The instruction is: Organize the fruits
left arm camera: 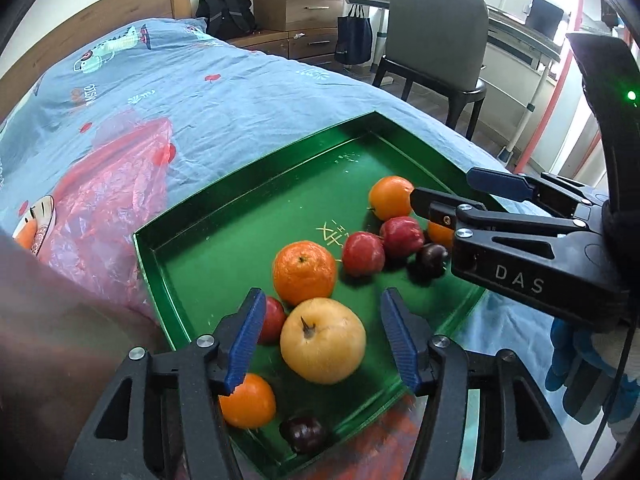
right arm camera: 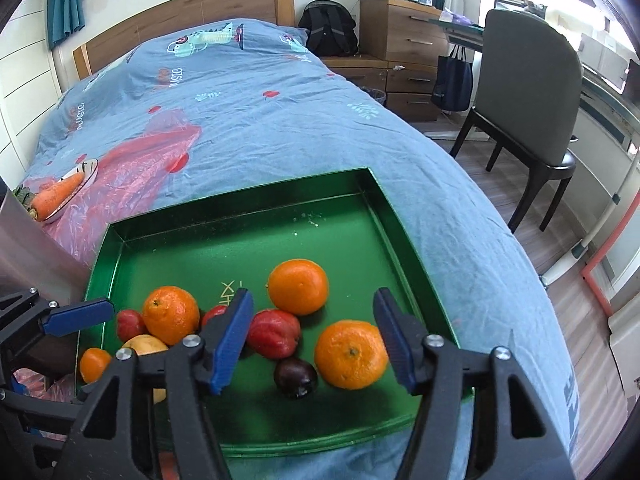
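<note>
Tray: green tray (right arm camera: 384, 216) lies on my bed, on the blue printed cover (right arm camera: 248, 92), and all the fruit sits in its near half.
Left gripper: my left gripper (left arm camera: 323, 334) hangs over the near end of the tray with its blue pads wide apart, holding nothing.
Yellow apple: yellow apple (left arm camera: 322, 340) lies between my left pads, stem up, touching neither of them as far as I can see.
Oranges: one orange (left arm camera: 304, 272) sits just behind the yellow apple, another (left arm camera: 248, 400) lies by the near rim under my left pad, a third (left arm camera: 390, 197) sits farther back, and a fourth (right arm camera: 351, 354) lies near the right rim.
Right gripper: my right gripper (right arm camera: 314, 340) is spread open too, empty, over the right side of the tray.
Between my right pads: a red fruit (right arm camera: 274, 334), a dark plum (right arm camera: 296, 376) and the fourth orange lie below the gap; the right pad overlaps that orange's edge in the view, and I cannot tell whether it touches.
Other red fruit: one (left arm camera: 362, 254) lies beside the orange behind the apple, and one (left arm camera: 274, 320) is half hidden by my left pad.
Second plum: another dark plum (left arm camera: 302, 434) rests at the near rim.
Off the tray: a red plastic bag (right arm camera: 132, 168) is spread on the cover to the left, with a carrot (right arm camera: 56, 194) on a small plate (right arm camera: 90, 174) at its edge.
Room: a grey chair (right arm camera: 528, 88) stands to the right of the bed.
</note>
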